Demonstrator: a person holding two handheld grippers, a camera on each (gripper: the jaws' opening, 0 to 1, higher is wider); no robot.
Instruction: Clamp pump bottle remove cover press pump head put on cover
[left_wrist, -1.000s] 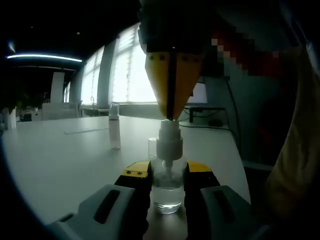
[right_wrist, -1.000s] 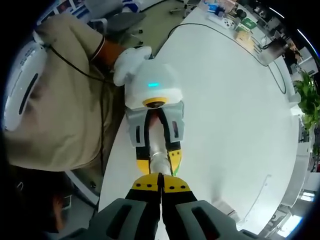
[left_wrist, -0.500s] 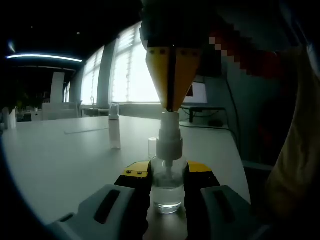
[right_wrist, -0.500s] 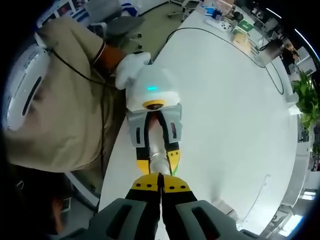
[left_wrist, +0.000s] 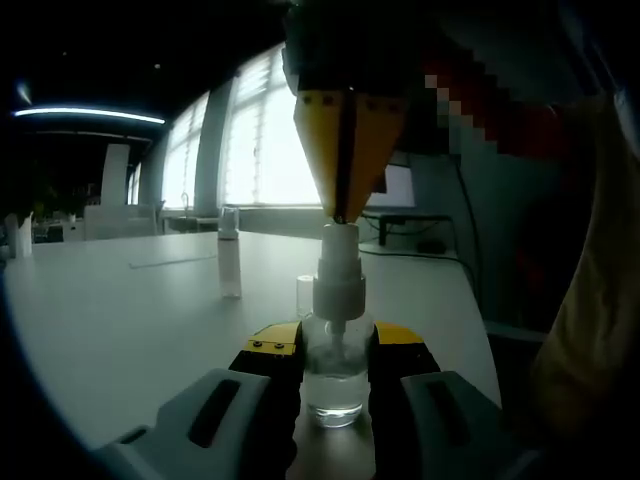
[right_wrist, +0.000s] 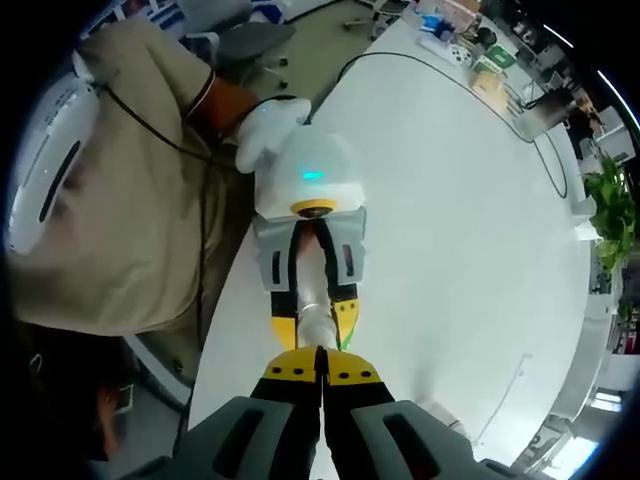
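A clear pump bottle (left_wrist: 335, 390) with a white pump head (left_wrist: 338, 275) stands on the white table (left_wrist: 120, 330). My left gripper (left_wrist: 335, 345) is shut on its body. From above, my right gripper (left_wrist: 340, 212) comes down with its yellow jaws shut, their tip resting on top of the pump head. In the right gripper view I look straight down: the right gripper (right_wrist: 322, 366) is shut over the pump head (right_wrist: 318, 325), and the left gripper (right_wrist: 305, 255) clamps the bottle from the far side. A small clear cover (left_wrist: 304, 296) stands on the table just behind the bottle.
A second slim spray bottle (left_wrist: 229, 262) stands farther back on the table. A person in beige clothes (right_wrist: 110, 230) stands by the table edge (right_wrist: 225, 300), a white-gloved hand (right_wrist: 268, 120) on the left gripper. Boxes and a plant (right_wrist: 610, 215) sit at the far side.
The right gripper has lifted slightly and the pump head has risen back up under its tip. The left gripper and bottle stay still.
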